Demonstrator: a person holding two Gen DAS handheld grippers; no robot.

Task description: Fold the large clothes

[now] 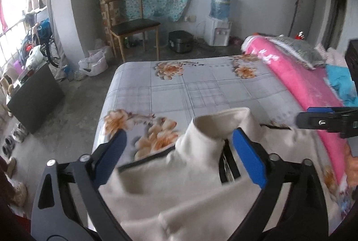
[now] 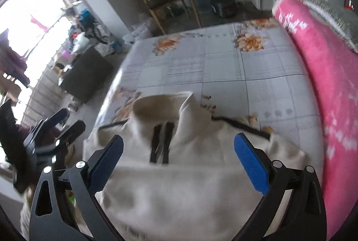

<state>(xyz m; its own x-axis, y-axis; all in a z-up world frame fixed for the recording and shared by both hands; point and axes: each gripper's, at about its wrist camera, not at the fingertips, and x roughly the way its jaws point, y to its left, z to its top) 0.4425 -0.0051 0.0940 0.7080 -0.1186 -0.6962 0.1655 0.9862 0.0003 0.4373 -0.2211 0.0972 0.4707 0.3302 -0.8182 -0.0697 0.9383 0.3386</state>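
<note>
A cream jacket [image 1: 201, 173] with a stand-up collar [image 1: 221, 122] and a black-edged zip [image 1: 226, 165] lies on the near part of the bed. My left gripper [image 1: 179, 135] hangs open just above it, with the collar in the wide gap between the blue pads [image 1: 248, 156] and neither pad pressing on cloth. In the right wrist view the same jacket [image 2: 179, 185] fills the foreground, zip [image 2: 161, 142] facing up. My right gripper [image 2: 179, 138] is open over its chest. Each gripper shows in the other's view, the right gripper [image 1: 299, 121] at the right edge, the left gripper [image 2: 69, 121] at the left.
The bed's grey flowered sheet [image 1: 201, 88] stretches away beyond the jacket. A rolled pink blanket [image 1: 297, 77] runs along its right side. On the floor past the bed stand a wooden chair [image 1: 132, 28], a rice cooker [image 1: 180, 40] and a water dispenser [image 1: 219, 28]; a dark box [image 1: 35, 95] is at left.
</note>
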